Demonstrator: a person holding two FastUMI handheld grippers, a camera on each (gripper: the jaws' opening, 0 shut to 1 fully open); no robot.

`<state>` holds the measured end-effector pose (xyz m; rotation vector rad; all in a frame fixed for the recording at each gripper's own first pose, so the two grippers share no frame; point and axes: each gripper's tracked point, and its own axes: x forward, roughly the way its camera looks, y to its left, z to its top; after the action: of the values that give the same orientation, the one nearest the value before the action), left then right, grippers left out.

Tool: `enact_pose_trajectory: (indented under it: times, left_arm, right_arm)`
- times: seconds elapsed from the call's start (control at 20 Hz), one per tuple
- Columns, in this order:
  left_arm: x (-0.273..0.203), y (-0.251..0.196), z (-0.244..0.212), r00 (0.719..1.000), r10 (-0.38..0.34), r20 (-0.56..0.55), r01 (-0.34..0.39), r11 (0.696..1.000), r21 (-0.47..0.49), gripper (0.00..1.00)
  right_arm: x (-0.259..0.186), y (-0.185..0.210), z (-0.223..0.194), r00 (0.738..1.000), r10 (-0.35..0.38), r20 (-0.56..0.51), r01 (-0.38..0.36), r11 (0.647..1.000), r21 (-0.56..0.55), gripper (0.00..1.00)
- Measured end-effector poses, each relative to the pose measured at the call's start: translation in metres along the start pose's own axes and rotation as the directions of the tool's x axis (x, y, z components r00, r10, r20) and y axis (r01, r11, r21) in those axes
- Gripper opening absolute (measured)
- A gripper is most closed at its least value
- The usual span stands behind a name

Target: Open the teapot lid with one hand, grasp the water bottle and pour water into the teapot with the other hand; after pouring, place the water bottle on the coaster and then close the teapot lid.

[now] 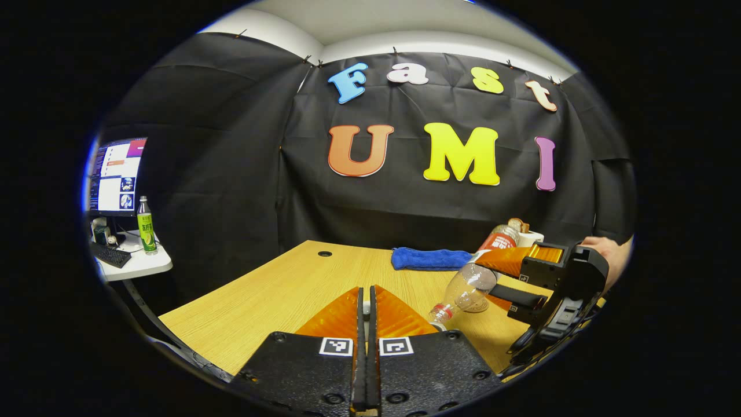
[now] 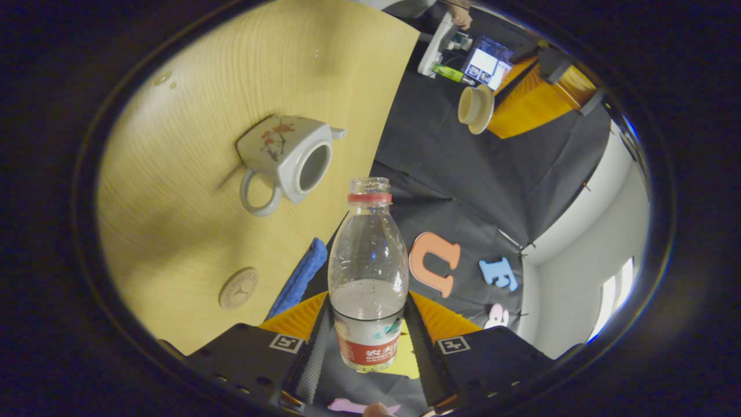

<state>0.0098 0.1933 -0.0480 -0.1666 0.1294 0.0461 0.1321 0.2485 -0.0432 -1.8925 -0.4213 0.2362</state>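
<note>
In the right gripper view my right gripper [image 2: 367,307] is shut on a clear water bottle [image 2: 367,260] with a red label. The bottle is uncapped and tilted, its open mouth [image 2: 369,184] close to the white flowered teapot [image 2: 283,159], which stands on the wooden table with its top uncovered. Some water sits low in the bottle. A round coaster [image 2: 238,288] lies near the teapot. My left gripper [image 2: 492,110] shows farther off, holding the cream teapot lid [image 2: 476,109] in the air. In the left gripper view my left gripper [image 1: 365,292] is shut, and the tilted bottle [image 1: 472,284] points down-left from the right gripper [image 1: 532,278].
A blue cloth [image 1: 431,258] lies at the back of the table [image 1: 278,295], which has a cable hole [image 1: 325,253]. A hand [image 1: 602,249] holds the right gripper. A side table at the left carries a monitor [image 1: 116,176], a green bottle [image 1: 146,226] and a keyboard [image 1: 110,255].
</note>
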Motion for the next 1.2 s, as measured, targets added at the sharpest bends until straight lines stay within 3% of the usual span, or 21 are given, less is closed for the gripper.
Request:
enact_pose_trajectory:
  times: [0.2, 0.3, 0.35, 0.45, 0.6, 0.8, 0.95, 1.0, 1.05, 1.1, 1.2]
  left_arm:
    - [-0.001, 0.005, 0.000, 1.000, 0.013, 0.003, -0.013, 1.000, -0.011, 0.03]
    - [-0.002, 0.009, 0.001, 0.999, 0.035, 0.000, -0.035, 0.999, 0.018, 0.03]
    - [-0.003, 0.009, 0.001, 0.999, 0.036, 0.003, -0.036, 0.999, 0.028, 0.03]
    - [-0.004, 0.004, 0.005, 1.000, 0.023, 0.009, -0.023, 1.000, 0.020, 0.02]
    - [-0.002, -0.003, 0.004, 1.000, 0.010, 0.007, -0.010, 0.999, 0.033, 0.03]
    - [-0.002, -0.007, 0.005, 1.000, 0.002, 0.011, -0.002, 0.999, 0.035, 0.02]
    - [-0.003, -0.005, 0.004, 1.000, 0.005, 0.011, -0.005, 1.000, 0.029, 0.02]
    - [-0.003, -0.005, 0.005, 1.000, 0.004, 0.012, -0.005, 1.000, 0.027, 0.03]
    - [-0.003, -0.005, 0.005, 1.000, 0.004, 0.014, -0.005, 1.000, 0.025, 0.03]
    - [-0.004, -0.004, 0.006, 1.000, 0.005, 0.016, -0.006, 1.000, 0.026, 0.03]
    - [-0.003, -0.004, 0.005, 1.000, 0.008, 0.014, -0.008, 1.000, 0.029, 0.03]
  right_arm:
    - [-0.001, 0.012, -0.002, 0.999, 0.053, 0.008, -0.053, 0.965, 0.257, 0.69]
    - [0.000, 0.015, -0.003, 0.996, 0.090, 0.021, -0.090, 0.899, 0.429, 0.69]
    - [-0.001, 0.014, -0.006, 0.995, 0.103, 0.020, -0.097, 0.843, 0.529, 0.70]
    - [-0.002, 0.009, -0.012, 0.991, 0.127, 0.031, -0.109, 0.666, 0.738, 0.70]
    - [0.015, -0.013, -0.020, 0.990, 0.128, 0.057, -0.099, 0.346, 0.933, 0.69]
    - [0.019, -0.032, -0.049, 0.995, 0.082, 0.063, -0.061, -0.023, 0.998, 0.69]
    - [0.037, -0.022, -0.084, 0.995, 0.091, 0.039, -0.005, -0.354, 0.935, 0.69]
    - [0.045, -0.015, -0.105, 0.994, 0.108, 0.021, 0.027, -0.422, 0.906, 0.69]
    - [0.053, -0.002, -0.117, 0.992, 0.128, 0.005, 0.056, -0.462, 0.885, 0.69]
    - [0.058, 0.010, -0.121, 0.989, 0.147, -0.006, 0.077, -0.479, 0.874, 0.67]
    - [0.065, 0.031, -0.127, 0.983, 0.182, -0.026, 0.108, -0.452, 0.885, 0.69]
